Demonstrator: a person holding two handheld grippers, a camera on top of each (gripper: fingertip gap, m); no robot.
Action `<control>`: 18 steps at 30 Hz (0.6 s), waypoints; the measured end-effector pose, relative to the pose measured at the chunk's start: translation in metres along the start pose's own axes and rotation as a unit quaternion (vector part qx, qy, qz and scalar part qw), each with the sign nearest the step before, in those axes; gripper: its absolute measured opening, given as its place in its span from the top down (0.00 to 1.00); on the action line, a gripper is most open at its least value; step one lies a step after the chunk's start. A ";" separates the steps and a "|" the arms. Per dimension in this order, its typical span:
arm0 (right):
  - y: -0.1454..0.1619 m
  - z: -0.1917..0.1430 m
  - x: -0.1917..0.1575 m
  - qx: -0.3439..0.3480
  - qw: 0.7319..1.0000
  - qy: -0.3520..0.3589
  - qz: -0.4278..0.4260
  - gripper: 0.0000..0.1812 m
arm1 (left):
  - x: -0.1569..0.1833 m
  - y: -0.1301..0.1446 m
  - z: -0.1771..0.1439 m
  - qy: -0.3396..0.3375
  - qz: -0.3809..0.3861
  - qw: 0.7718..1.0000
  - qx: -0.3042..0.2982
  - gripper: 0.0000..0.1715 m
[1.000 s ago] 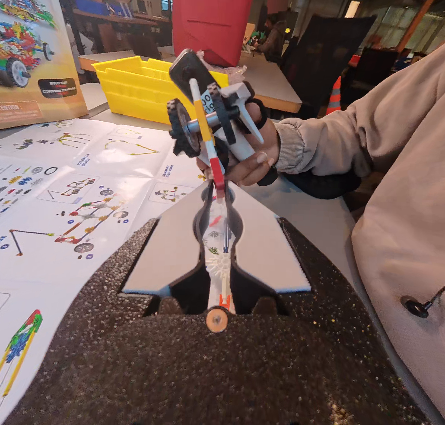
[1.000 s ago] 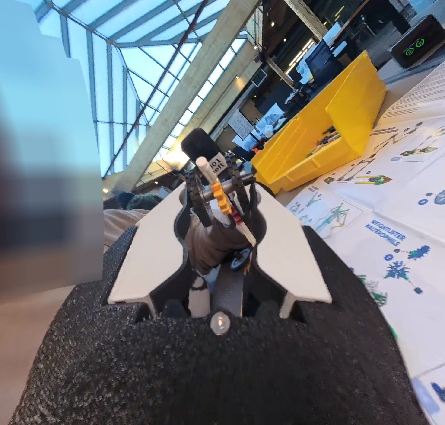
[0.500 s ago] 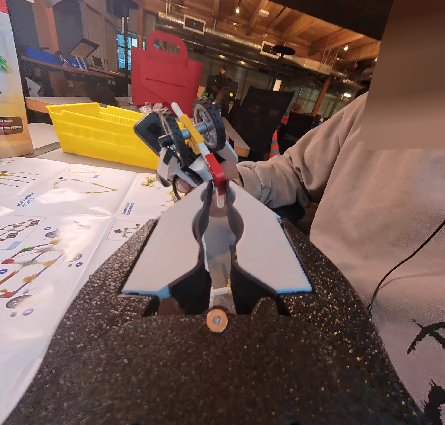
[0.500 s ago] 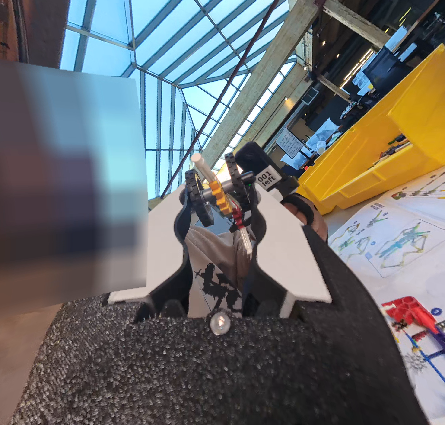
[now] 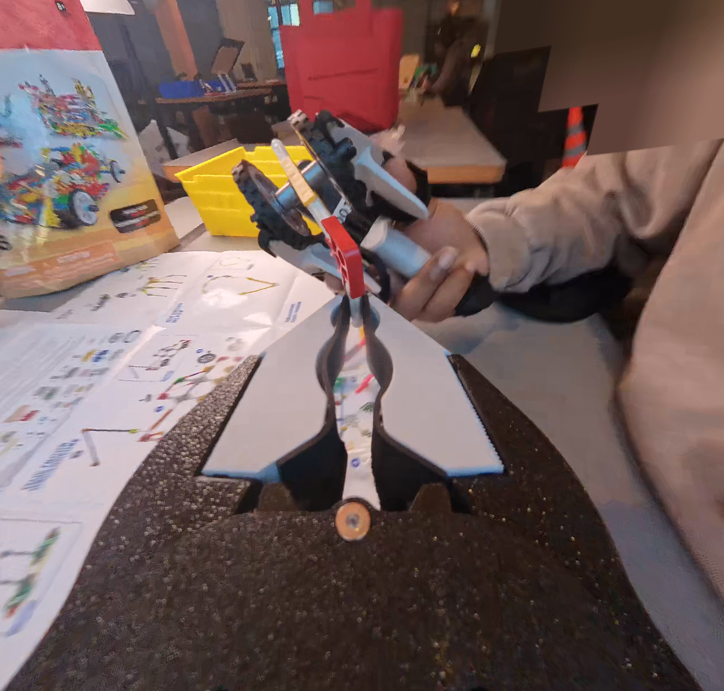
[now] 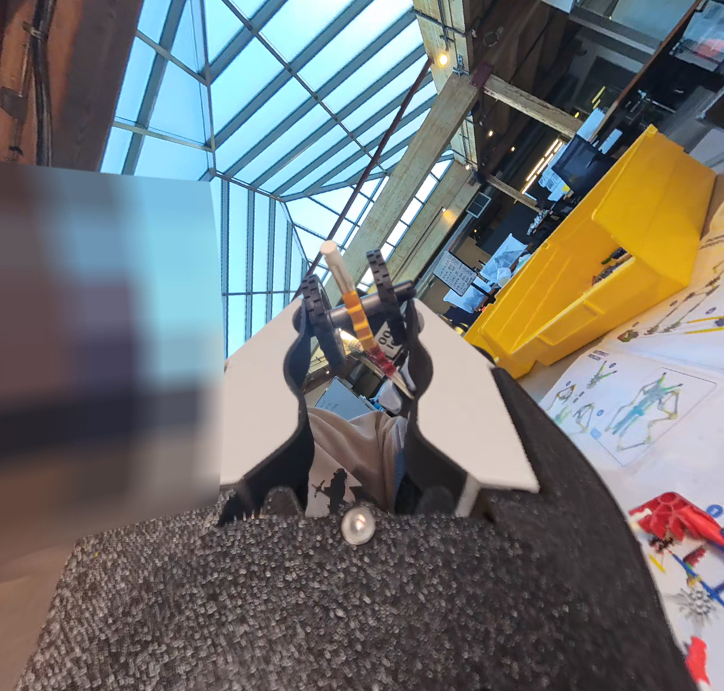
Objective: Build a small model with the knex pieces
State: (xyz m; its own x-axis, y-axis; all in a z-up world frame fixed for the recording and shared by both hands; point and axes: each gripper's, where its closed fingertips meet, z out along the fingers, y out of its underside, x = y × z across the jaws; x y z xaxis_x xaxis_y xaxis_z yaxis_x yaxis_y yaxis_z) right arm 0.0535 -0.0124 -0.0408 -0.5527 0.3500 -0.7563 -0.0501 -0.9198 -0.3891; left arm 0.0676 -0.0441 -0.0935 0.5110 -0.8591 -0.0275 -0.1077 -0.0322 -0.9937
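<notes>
Left tool (image 5: 354, 307) pinches the white rod (image 5: 318, 209); right tool (image 6: 358, 319) clamps its 2-wheeled axle (image 6: 348, 313).

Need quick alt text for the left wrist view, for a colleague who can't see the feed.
The left tool is shut on the white rod of a small toy assembly, a red connector and two black wheels on a grey axle, while the right tool, held in a hand, grips its far side. Below lie an instruction sheet and a yellow bin.

Grey table (image 5: 521, 362): instruction sheet (image 5: 117, 358) spread flat, yellow bin (image 5: 219, 198) and toy box (image 5: 66, 170) behind sheet
</notes>
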 end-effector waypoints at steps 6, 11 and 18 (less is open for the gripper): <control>0.025 0.000 0.022 -0.050 0.997 0.050 0.029 0.75 | -0.019 0.042 -0.007 -0.125 0.387 0.891 -0.200 0.98; 0.030 -0.005 0.028 -0.072 0.995 0.054 0.029 0.75 | -0.028 0.049 -0.013 -0.153 0.494 0.821 -0.240 0.98; 0.021 -0.023 0.037 -0.164 0.976 0.110 -0.090 0.76 | -0.038 0.025 -0.032 -0.154 0.339 0.912 -0.173 0.98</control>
State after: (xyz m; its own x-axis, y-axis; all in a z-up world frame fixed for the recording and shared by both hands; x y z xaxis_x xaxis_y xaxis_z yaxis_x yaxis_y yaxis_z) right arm 0.0512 -0.0152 -0.0888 -0.3648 0.5637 -0.7410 0.1594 -0.7463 -0.6462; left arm 0.0185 -0.0289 -0.1138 0.4366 -0.5588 -0.7051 -0.7239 0.2472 -0.6441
